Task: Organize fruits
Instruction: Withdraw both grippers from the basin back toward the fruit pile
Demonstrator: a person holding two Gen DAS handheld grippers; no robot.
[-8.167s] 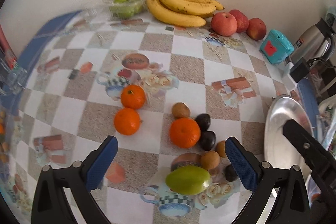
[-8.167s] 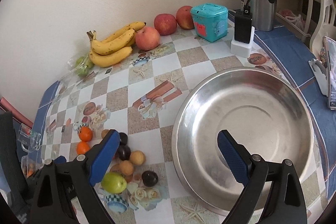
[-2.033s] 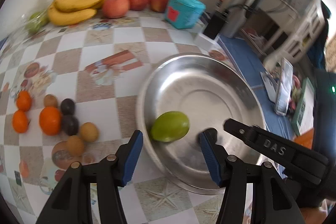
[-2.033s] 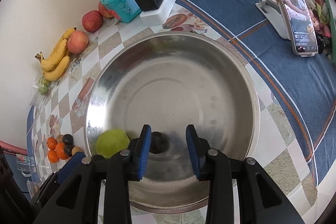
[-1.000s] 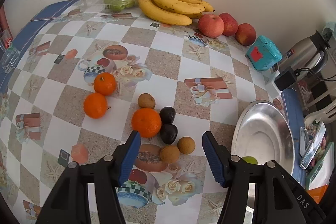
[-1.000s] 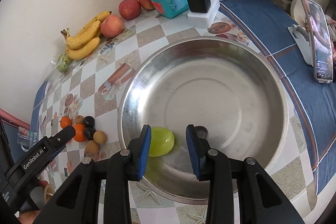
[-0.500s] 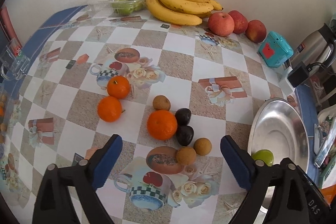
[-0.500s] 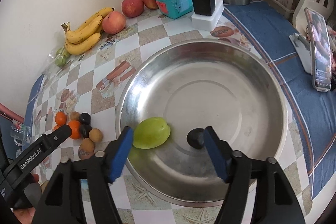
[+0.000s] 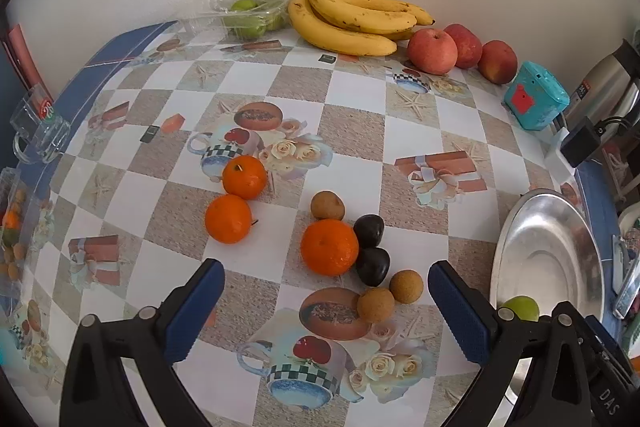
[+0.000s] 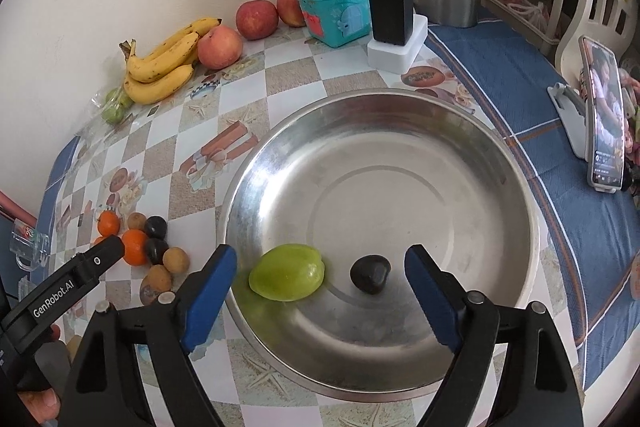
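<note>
- We see the table [image 9: 360, 131], under a checked cloth printed with teacups and roses, carrying everything else.
- The steel bowl [image 10: 500, 155] sits on it at the right, and the right gripper [image 10: 320, 285] hangs above the bowl's near side; its jaws are opening and grasp nothing.
- In front of those jaws, on the bowl's floor, lie a green fruit [image 10: 287, 277] and a dark plum [image 10: 370, 273], apart from each other and clear of both pads.
- The left gripper [image 9: 326, 301] hovers over the loose fruit on the cloth, jaws still spreading toward full width, with nothing clasped.
- A bunch of bananas [image 9: 352, 23] lies against the wall, with three apples [image 9: 460, 51] just to its right.
- A teal box [image 9: 534, 101] stands beyond the apples.
- We count three oranges [image 9: 329, 247]: two side by side at the left, one touching two dark plums [image 9: 370, 245].
- Three small brown fruits [image 9: 375, 304] sit around that cluster, two of them side by side near the left gripper's right pad.
</note>
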